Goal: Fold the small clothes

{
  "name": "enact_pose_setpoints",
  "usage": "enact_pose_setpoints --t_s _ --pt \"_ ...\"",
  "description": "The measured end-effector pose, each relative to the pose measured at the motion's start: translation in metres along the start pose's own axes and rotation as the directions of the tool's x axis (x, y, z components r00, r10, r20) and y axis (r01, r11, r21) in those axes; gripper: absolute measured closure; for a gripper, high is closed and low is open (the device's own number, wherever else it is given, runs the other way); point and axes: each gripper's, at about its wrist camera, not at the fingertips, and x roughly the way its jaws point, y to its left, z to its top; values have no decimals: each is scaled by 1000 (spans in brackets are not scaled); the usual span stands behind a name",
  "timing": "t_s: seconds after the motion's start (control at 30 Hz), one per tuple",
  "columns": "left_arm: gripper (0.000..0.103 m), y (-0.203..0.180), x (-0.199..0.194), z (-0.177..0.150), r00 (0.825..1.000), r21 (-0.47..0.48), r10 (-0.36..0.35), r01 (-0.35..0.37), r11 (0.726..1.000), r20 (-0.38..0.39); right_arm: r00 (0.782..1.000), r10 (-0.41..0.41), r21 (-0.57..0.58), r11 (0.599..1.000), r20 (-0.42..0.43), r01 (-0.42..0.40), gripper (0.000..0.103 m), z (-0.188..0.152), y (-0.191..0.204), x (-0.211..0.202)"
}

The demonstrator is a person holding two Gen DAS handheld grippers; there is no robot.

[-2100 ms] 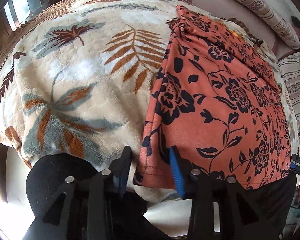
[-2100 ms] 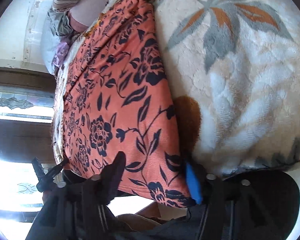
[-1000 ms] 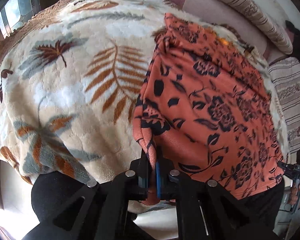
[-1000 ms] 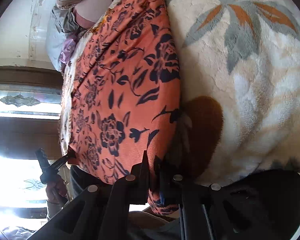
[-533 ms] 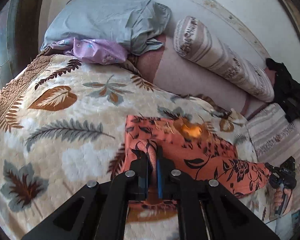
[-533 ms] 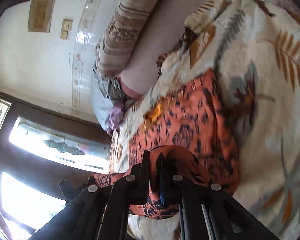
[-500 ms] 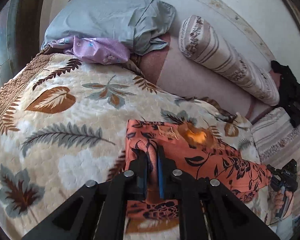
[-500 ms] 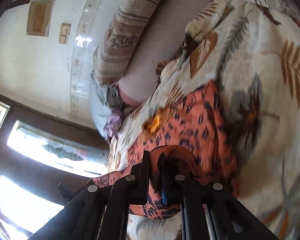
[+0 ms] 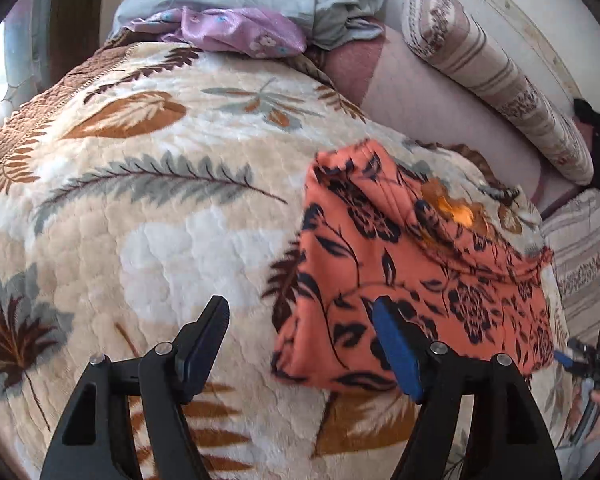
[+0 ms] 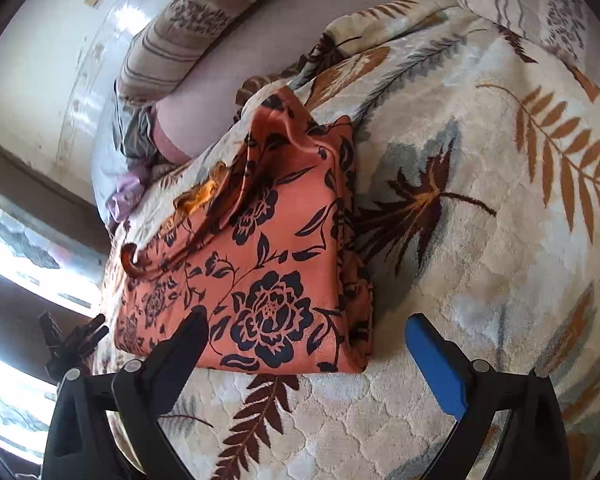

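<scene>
I am letting go with both grippers. The left gripper (image 9: 300, 344) has just been opening, and now its jaws are standing wide apart with nothing pinched between them. The right gripper (image 10: 312, 344) has just been opening too, and it is spread even wider, also holding nothing.

A moment ago both were pinching the near edge of the orange flowered garment (image 9: 412, 264). Now that edge is lying up on top of the far part, so the cloth is folded in half. It is resting on the leafy fleece blanket (image 9: 160, 240), near the striped bolster pillow (image 9: 496, 76). I am thinking one fold is done, and maybe another fold is still needed to make it small.

Some things I am not seeing well. The layers on the top edge look bunched and wavy, so I cannot tell if the edges line up. I cannot tell what kind of garment it is. In the left view the other gripper is cut off at the picture's rim.
</scene>
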Motion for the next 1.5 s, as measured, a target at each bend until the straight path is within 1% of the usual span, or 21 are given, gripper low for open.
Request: enact_pose_setpoints --t_s 0.1,0.13,0.2,0.23,0.27,0.33,0.43,0.57,0.67,0.77,0.8,0.83,0.9,0.93,0.97,1.0,1.13,1.2,1.27,1.4,1.5 --pt "28 -21 26 -8 999 65 13 -10 998 -52 997 -46 -27 999 -63 45 7 12 2 37" --pt "28 -26 41 -5 996 69 28 -22 997 -90 993 -72 -14 997 -95 71 16 14 2 49" --pt "23 -36 57 -2 992 89 71 -62 994 -108 990 -95 -33 995 -102 92 21 18 11 54" --pt "22 -41 60 0 992 109 88 -77 991 -94 989 -72 -26 997 -133 69 51 19 15 55" --pt "25 -45 64 3 989 116 99 -85 990 -114 987 -62 -22 998 -150 59 71 20 17 55" --pt "73 -52 66 14 981 114 58 -37 993 -188 983 -84 -44 996 -166 78 74 21 23 55" --pt "82 -65 48 32 977 115 82 -60 992 -196 984 -64 -9 998 -166 63 78 27 25 45" --pt "83 -71 -5 43 992 99 8 5 995 -127 994 30 -16 999 -103 -32 80 28 58 2" --pt "83 -71 -55 28 996 110 -36 45 993 -78 995 47 -82 995 -90 -55 81 11 78 -42" --pt "80 -59 -87 -16 991 96 -90 100 990 -101 993 70 -69 995 -96 -77 80 -27 68 -80" --pt "73 -52 -89 -37 989 85 -100 110 990 -113 993 56 -55 997 -104 -62 77 -44 58 -85" --pt "62 -46 -82 -58 986 71 -103 112 991 -130 993 22 -50 998 -117 -28 68 -64 44 -84" --pt "49 -31 -57 -100 980 91 -19 38 995 -198 981 14 -11 1000 -194 -16 25 -102 12 -67" --pt "49 -23 -43 -116 969 111 59 -33 993 -240 974 -35 26 999 -223 42 17 -118 -7 -60" --pt "49 -18 -42 -125 971 117 60 -33 993 -231 966 -83 48 994 -243 97 17 -130 -21 -57" --pt "49 -17 -53 -125 983 118 36 -15 993 -178 973 -68 58 995 -219 83 18 -137 -27 -63" --pt "48 -23 -81 -97 996 169 72 -63 984 -47 993 -112 -48 993 -36 110 19 -122 -14 -99" --pt "44 -28 -74 -81 994 212 105 -93 973 -44 993 -116 -119 986 4 116 18 -99 -2 -94" --pt "44 -35 -57 -70 993 278 106 -86 957 -60 983 -179 -211 961 25 181 19 -76 8 -82" --pt "44 -47 -26 -57 984 443 180 -152 884 -20 966 -258 -344 904 32 253 19 -36 22 -47" --pt "44 -55 -12 -45 982 517 186 -157 842 -5 966 -260 -371 896 7 244 19 -18 21 -29"
